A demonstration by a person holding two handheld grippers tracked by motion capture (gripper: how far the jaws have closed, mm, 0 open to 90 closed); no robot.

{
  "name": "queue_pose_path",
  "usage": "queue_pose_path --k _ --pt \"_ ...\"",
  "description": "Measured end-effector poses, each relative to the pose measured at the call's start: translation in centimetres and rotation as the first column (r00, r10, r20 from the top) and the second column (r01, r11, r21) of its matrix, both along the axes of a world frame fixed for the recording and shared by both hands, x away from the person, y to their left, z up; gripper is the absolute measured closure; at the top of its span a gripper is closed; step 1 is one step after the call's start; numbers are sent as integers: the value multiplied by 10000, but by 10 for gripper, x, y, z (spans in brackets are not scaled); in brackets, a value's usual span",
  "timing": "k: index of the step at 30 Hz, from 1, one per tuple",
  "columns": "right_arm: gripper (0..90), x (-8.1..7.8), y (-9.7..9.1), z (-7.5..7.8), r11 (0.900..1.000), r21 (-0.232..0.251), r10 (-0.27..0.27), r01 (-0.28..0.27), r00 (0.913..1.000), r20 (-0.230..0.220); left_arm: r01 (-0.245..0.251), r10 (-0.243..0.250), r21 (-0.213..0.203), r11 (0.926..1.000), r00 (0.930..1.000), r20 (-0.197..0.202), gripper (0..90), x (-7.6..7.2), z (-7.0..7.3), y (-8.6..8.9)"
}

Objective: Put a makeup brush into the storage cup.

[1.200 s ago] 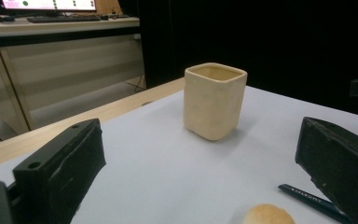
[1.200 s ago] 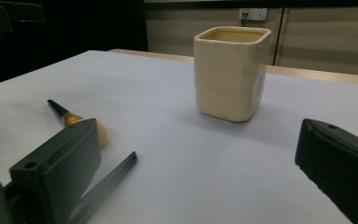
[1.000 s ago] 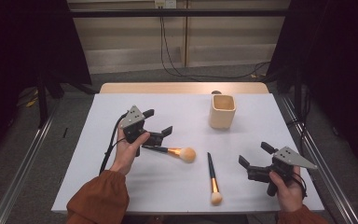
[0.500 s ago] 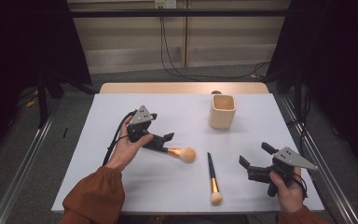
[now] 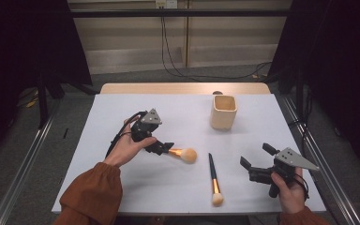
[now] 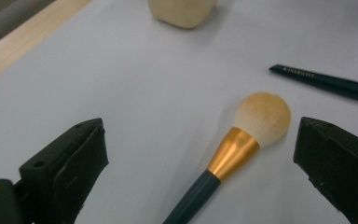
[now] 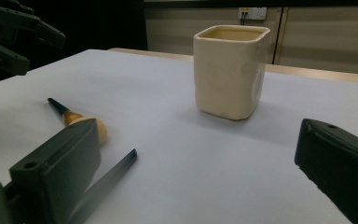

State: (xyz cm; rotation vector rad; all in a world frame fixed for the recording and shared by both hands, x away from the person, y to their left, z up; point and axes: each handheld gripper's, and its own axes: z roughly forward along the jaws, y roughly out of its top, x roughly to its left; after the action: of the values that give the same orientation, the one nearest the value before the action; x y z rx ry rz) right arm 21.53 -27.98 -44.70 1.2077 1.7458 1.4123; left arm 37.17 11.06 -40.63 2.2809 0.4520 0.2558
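Left tongs (image 5: 161, 149) sit low over the white worktop (image 5: 122, 187), slightly left of centre in the high view, jaws spread wide. The left gripper view shows a powder brush (image 6: 242, 144) lying flat on the worktop between the two black jaws, its dark handle running toward the camera, gold collar and round tan head pointing away to about 1 o'clock. Neither jaw touches it; clear gaps show on both sides. In the high view the same brush's head (image 5: 188, 155) lies just beyond the jaw tips at 3 o'clock from the left hand (image 5: 126, 145).

A second, slimmer brush (image 5: 213, 178) lies near the front centre of the worktop, dark handle toward 12 o'clock, pale head toward 6 o'clock, apart from the first brush and from both tongs.

Right tongs (image 5: 253, 164) rest at the front right corner, held by the right hand (image 5: 288, 185), jaws wide and holding nothing, pointed toward 10 o'clock. A cream square cup (image 5: 224, 111) stands upright at the far right of centre, well apart from both brushes. The right gripper view faces this cup (image 7: 228, 70) directly.
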Motion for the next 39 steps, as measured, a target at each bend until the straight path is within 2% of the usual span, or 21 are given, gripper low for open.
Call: queue_pose_path --k 6,8,15,16,17,21,22,23,25,26,27,28,29,30,31,32,33,34,35,36,39 --pt "0 0 0 0 10000 0 -10 10 10000 -1 370 -356 900 9953 9992 -168 30 2 -5 -3" --pt "0 0 0 0 10000 -9 13 -13 10000 -4 639 -589 1335 9890 9974 -415 34 3 -7 -5" --pt "0 0 0 0 10000 -8 -4 4 10000 -17 1235 -1062 1981 9724 9898 -953 45 4 -9 -13" --pt "0 0 0 0 10000 -7 5 -5 10000 -20 1460 -1244 2333 9614 9867 -1050 45 4 -12 -15" --pt "0 0 0 0 10000 -7 5 -5 10000 -20 1460 -1244 2333 9614 9867 -1050 47 4 -12 -15" --pt "0 0 0 0 10000 -21 17 -17 10000 -27 1935 -1639 2737 9422 9782 -1275 54 4 -16 -20" --pt "0 0 0 0 10000 4 21 -21 10000 -40 2173 -1785 2828 9342 9714 -1566 56 5 -18 -22" --pt "0 0 0 0 10000 2 28 -28 10000 -44 2173 -1785 2828 9342 9714 -1566 56 5 -18 -22" --pt "0 0 0 -1 10000 -30 40 -41 10000 -71 2287 -1837 3033 9251 9682 -1698 56 6 -21 -25" --pt "0 0 0 -1 10000 -30 40 -41 10000 -71 2367 -1901 3265 9151 9672 -1683 56 7 -22 -26" --pt "0 0 1 -1 10000 -49 71 -72 10000 -69 2352 -1850 3202 9177 9662 -1794 56 7 -24 -28" --pt "0 0 1 -1 10000 -49 71 -72 10000 -69 2452 -1944 3238 9138 9640 -1815 56 8 -25 -28" --pt "0 0 1 -1 9999 -83 92 -92 9999 -63 2308 -1812 3184 9194 9672 -1778 55 9 -27 -29" --pt "0 0 1 -1 9999 -65 86 -86 9999 -64 2319 -1768 3208 9183 9654 -1917 48 9 -28 -29" --pt "0 0 1 -1 9999 -70 84 -84 9999 -77 2533 -1976 3424 9048 9618 -1894 45 11 -29 -29" --pt "0 0 1 -1 9999 -62 86 -87 9999 -84 2555 -2004 3392 9053 9613 -1893 43 10 -30 -30" --pt "0 0 1 -1 9999 -62 86 -87 9999 -84 2770 -2179 3630 8897 9561 -1957 43 12 -31 -30" --pt "0 0 1 -1 9999 -66 89 -89 9999 -85 2678 -2058 3550 8957 9573 -2029 43 11 -33 -31" --pt "0 0 1 -1 9999 -67 95 -96 9999 -84 2739 -2151 3704 8876 9574 -1925 50 14 -32 -32" --pt "0 0 1 -1 9999 -71 103 -103 9999 -79 2529 -1935 3659 8956 9622 -1915 43 15 -34 -33" --pt "0 0 1 -1 9999 -77 110 -111 9999 -86 2431 -1705 3617 9000 9602 -2211 45 18 -37 -35"
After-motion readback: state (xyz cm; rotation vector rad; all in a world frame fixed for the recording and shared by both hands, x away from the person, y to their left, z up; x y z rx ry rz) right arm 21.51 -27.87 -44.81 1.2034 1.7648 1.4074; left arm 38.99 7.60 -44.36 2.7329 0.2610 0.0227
